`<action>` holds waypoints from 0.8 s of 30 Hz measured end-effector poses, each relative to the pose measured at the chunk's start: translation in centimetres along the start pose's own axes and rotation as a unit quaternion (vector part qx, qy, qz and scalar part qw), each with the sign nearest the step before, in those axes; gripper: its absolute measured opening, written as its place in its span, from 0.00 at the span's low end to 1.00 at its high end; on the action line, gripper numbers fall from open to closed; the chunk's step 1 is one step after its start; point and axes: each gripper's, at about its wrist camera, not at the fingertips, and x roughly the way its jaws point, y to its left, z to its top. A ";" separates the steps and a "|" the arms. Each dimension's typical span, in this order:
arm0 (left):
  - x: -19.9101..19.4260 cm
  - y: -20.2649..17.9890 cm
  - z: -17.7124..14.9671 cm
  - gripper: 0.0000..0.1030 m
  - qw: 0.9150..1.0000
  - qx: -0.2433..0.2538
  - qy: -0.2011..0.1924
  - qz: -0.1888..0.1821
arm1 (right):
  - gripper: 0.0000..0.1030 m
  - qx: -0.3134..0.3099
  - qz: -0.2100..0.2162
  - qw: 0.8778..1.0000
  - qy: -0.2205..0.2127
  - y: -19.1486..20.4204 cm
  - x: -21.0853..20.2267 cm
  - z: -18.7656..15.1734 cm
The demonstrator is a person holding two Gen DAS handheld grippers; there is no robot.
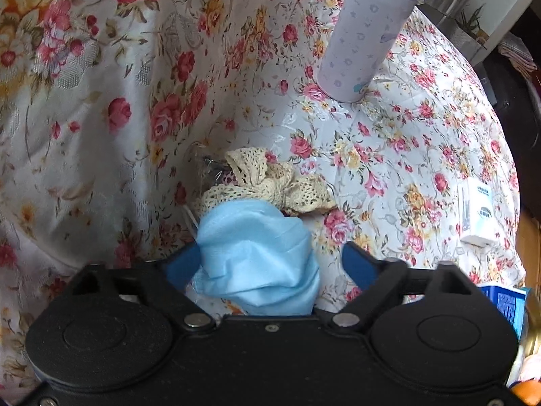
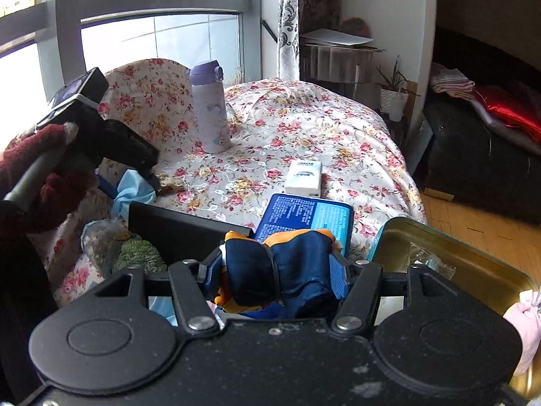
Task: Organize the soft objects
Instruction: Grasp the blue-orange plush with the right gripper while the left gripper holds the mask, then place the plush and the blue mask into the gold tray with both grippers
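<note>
1. Rose-printed cloth (image 1: 389,142) covers the table by a large window, and both grippers work at its near edge.
2. Left gripper (image 1: 270,264) points steeply down with its blue pads spread wide. A crumpled pale-blue disposable face mask (image 1: 257,257) lies between them, its left edge against the left pad and clear of the right, so it looks released rather than pinched.
3. That mask rests on the cloth, touching a cream crochet lace bow (image 1: 270,182) just beyond; I judge the soft things are being gathered here. Bunched as it is, its long axis runs roughly along the gripper's line, towards the bow.
4. Right gripper (image 2: 277,274) pinches a navy-and-orange fabric bundle (image 2: 297,264) between its pads, held above the table edge, probably for carrying to a sorting spot. It is too crumpled to tell which way it points.
5. Farther out stand a lilac insulated bottle (image 2: 211,115), a white tissue packet (image 2: 302,177), a blue printed box (image 2: 304,216) and an open gold tin (image 2: 449,253).
</note>
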 end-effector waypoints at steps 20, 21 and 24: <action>0.2 -2.6 -1.4 0.40 0.995 0.080 -0.033 0.055 | 0.58 0.013 0.003 1.000 -0.013 -0.4 -0.4 -0.1; -0.2 -2.8 -1.6 0.40 0.994 0.085 -0.039 0.054 | 0.58 0.014 0.003 1.000 -0.015 -0.4 -0.4 -0.1; -1.5 -3.5 -2.2 0.41 0.990 0.111 -0.061 0.055 | 0.58 0.020 0.003 1.000 -0.021 -0.6 -0.7 0.0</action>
